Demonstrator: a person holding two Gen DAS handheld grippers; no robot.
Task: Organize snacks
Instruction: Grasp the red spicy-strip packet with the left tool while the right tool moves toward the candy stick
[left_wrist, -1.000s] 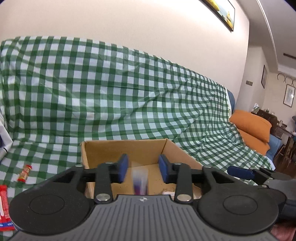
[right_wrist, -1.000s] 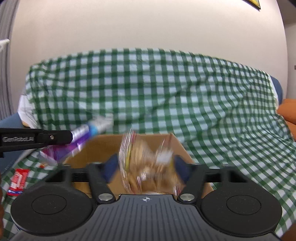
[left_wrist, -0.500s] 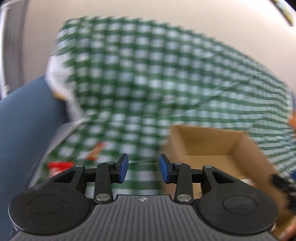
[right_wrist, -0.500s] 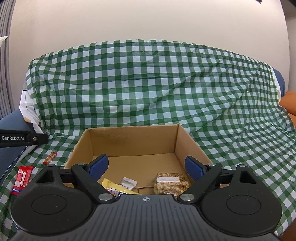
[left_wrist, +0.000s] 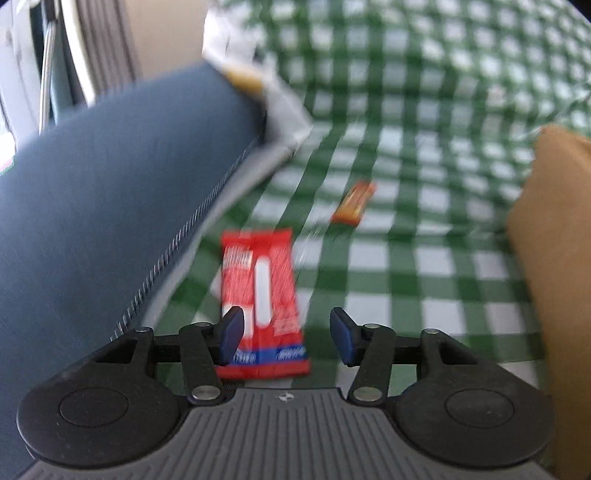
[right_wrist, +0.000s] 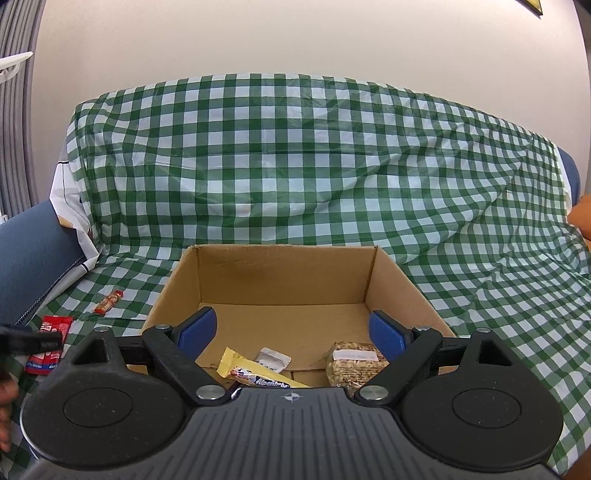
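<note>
My left gripper (left_wrist: 286, 336) hung over the green checked cloth (left_wrist: 406, 266), its fingers (left_wrist: 232, 332) spread with nothing between them. A red snack packet (left_wrist: 260, 295) lay flat on the cloth right under that gap, nearer the left finger, beside the blue sofa arm (left_wrist: 110, 192). A small orange snack (left_wrist: 352, 204) lay farther ahead on the cloth, well apart from the packet, and the wall of the cardboard box (left_wrist: 554, 258) stood at the right edge. That view was blurred, so I could not read the packet's print.

My right gripper (right_wrist: 291, 332) hovered over the open box (right_wrist: 284, 269), fingers (right_wrist: 384, 330) spread wide and empty. Inside, on the box floor, I saw a yellow wrapped bar (right_wrist: 255, 373), a small white sachet (right_wrist: 273, 359) just behind it, and a brown cracker pack (right_wrist: 354, 363) to the right. Left of the box, the orange snack (right_wrist: 108, 301) and the red packet (right_wrist: 51, 345) lay on the cloth.
</note>
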